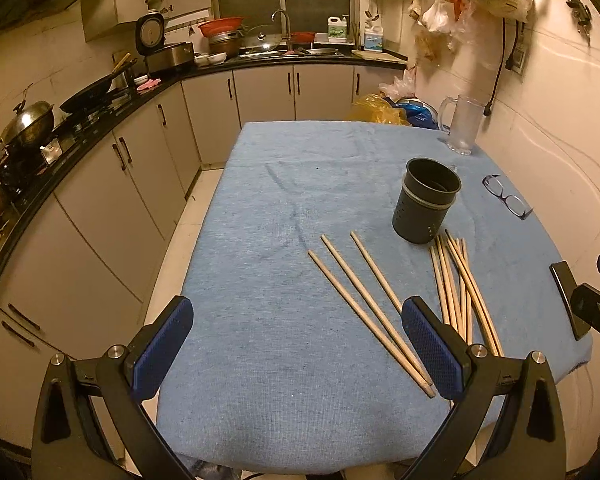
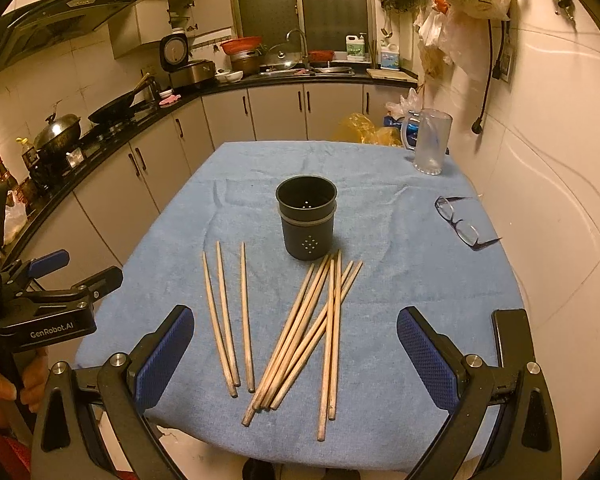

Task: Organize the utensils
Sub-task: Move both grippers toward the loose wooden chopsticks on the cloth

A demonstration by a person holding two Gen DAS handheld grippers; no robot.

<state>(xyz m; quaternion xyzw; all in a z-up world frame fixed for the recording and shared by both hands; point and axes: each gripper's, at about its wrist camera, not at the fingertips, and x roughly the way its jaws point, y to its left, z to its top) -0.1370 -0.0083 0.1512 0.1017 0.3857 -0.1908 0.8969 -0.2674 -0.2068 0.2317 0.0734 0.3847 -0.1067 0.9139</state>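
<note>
A dark round utensil holder (image 2: 306, 218) stands upright and empty on the blue cloth; it also shows in the left wrist view (image 1: 426, 200). Three wooden chopsticks (image 2: 228, 316) lie spread out left of it, seen in the left wrist view (image 1: 364, 304) too. A pile of several chopsticks (image 2: 308, 332) lies in front of the holder, also in the left wrist view (image 1: 460, 288). My left gripper (image 1: 296, 344) is open and empty, just left of the three chopsticks. My right gripper (image 2: 296, 356) is open and empty, above the near ends of the chopsticks.
A clear plastic jug (image 2: 430, 142) stands at the table's far right corner. Glasses (image 2: 460, 224) lie on the cloth at the right. A tiled wall (image 2: 560, 200) runs close along the right. Kitchen counters (image 1: 100, 120) with pans run along the left and back.
</note>
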